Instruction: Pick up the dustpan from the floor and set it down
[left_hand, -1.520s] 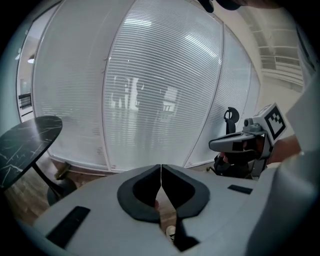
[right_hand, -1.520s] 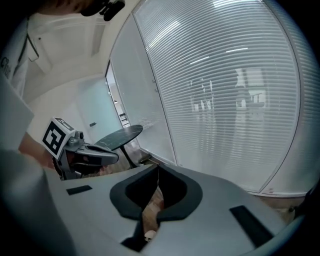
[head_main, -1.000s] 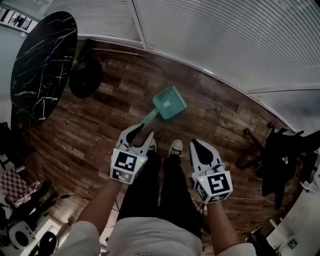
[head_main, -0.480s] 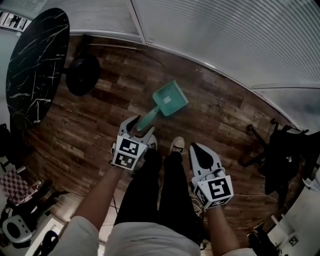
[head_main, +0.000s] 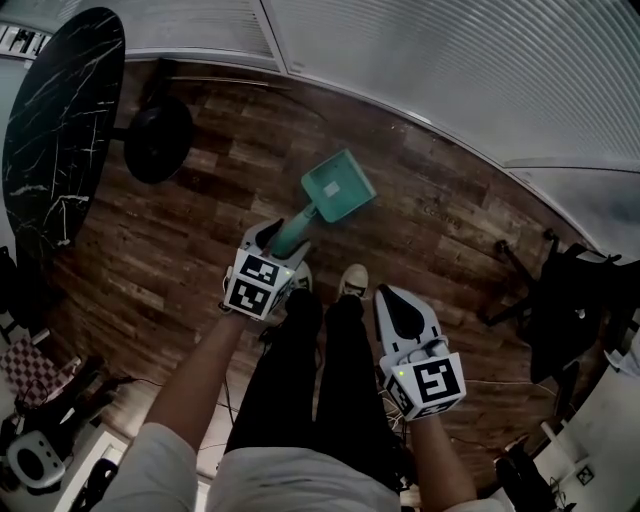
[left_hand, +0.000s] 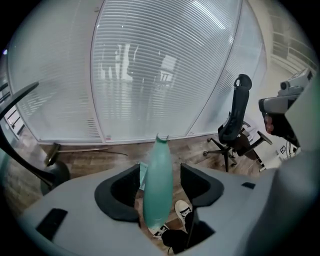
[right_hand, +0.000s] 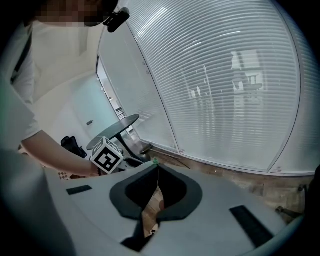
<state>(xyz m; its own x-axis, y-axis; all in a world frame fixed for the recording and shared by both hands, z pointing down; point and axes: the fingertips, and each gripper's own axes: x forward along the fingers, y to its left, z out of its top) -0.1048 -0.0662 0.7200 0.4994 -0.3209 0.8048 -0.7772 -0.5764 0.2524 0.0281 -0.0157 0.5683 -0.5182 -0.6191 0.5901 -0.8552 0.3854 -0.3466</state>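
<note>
In the head view the near end of the handle is lost behind the left gripper. In the left gripper view the handle covers nearly all of the pan, leaving only a teal sliver to its left. The dustpan lies on the wooden floor just ahead of the person's shoes, tray end toward the slatted wall. A paler patch inside the tray may be a label or only a glint (too small to tell).

The left gripper's jaws have just been opening and stand wide. The handle rises between them with a gap on each side, so nothing is clamped. The right gripper has its jaws closed together on nothing, out beside the person's legs.

A round black table and a round dark base sit off to the left and an office chair to the right, all well apart from the dustpan
</note>
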